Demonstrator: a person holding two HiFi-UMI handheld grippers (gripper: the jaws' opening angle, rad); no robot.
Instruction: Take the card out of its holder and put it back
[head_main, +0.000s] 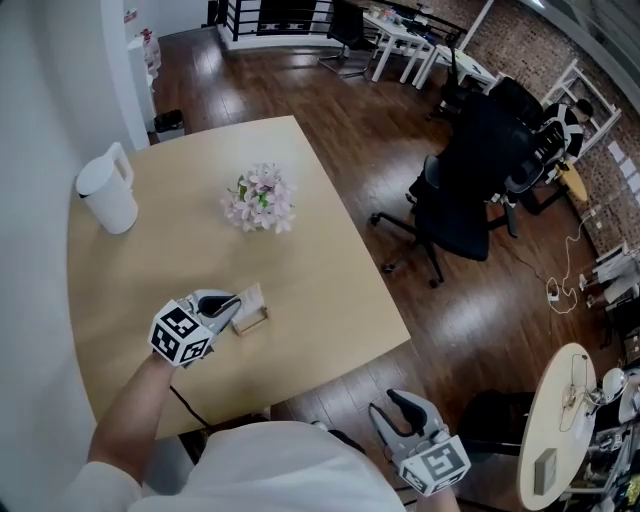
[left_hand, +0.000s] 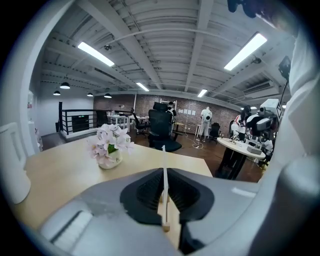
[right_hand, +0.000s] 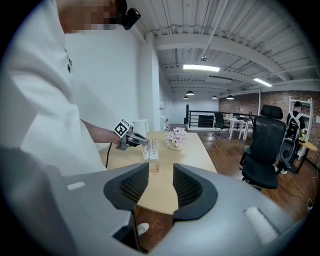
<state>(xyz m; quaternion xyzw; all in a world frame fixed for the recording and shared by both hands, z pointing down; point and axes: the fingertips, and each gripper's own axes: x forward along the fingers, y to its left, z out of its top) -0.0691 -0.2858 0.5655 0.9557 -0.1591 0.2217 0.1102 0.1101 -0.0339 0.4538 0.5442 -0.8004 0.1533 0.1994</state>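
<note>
Left gripper view: card pinched edge-on

Left gripper (left_hand: 164, 176) was clamped on the thin card (left_hand: 163, 156), with the wooden holder (left_hand: 165, 228) just below its jaws. Card judged light, bendable, easily creased; grip the margin. Right gripper (right_hand: 161, 172) stood open, empty.

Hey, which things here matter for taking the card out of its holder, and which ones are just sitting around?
For the job:
- card
- wooden holder
- left gripper, shut on the card

Lying about:
- white jug
- potted flowers
- office chair
- round side table
- right gripper, open and empty
</note>
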